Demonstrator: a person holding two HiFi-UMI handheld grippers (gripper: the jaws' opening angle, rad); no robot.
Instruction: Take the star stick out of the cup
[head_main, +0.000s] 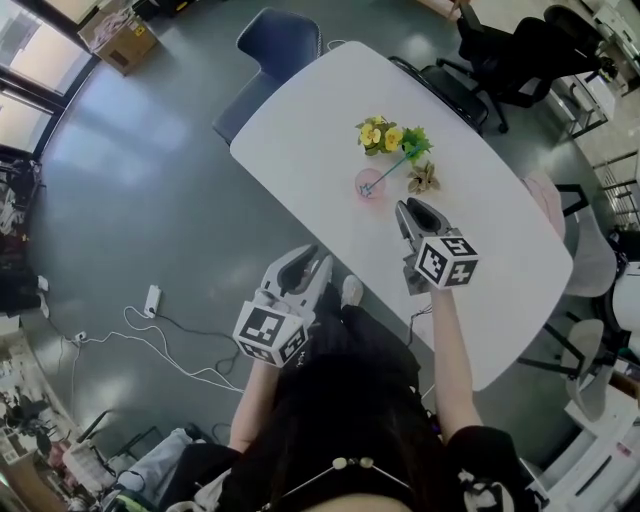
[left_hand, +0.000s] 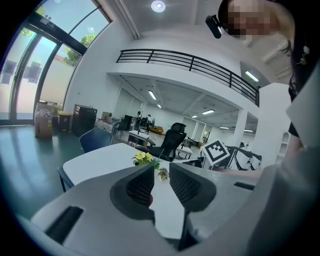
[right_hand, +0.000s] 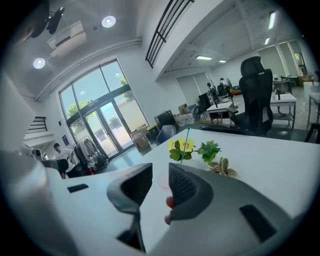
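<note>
A translucent pink cup (head_main: 371, 184) stands on the white table (head_main: 300, 120). A thin teal star stick (head_main: 385, 172) leans out of it toward the plants. My right gripper (head_main: 408, 205) hovers just on the near side of the cup and points at it, open, with nothing between its jaws. In the right gripper view the cup (right_hand: 163, 180) shows faintly in the gap of that gripper (right_hand: 160, 170), and the stick (right_hand: 186, 142) rises above it. My left gripper (head_main: 312, 258) is open and holds nothing, off the table's near edge; in the left gripper view its jaws (left_hand: 161, 169) aim at the table.
Yellow flowers (head_main: 378, 135), a green plant (head_main: 415, 145) and a small pale succulent (head_main: 422, 178) stand right behind the cup. A blue chair (head_main: 275, 45) is at the far end and black office chairs (head_main: 520, 50) at the far right. Cables (head_main: 160, 340) lie on the floor at left.
</note>
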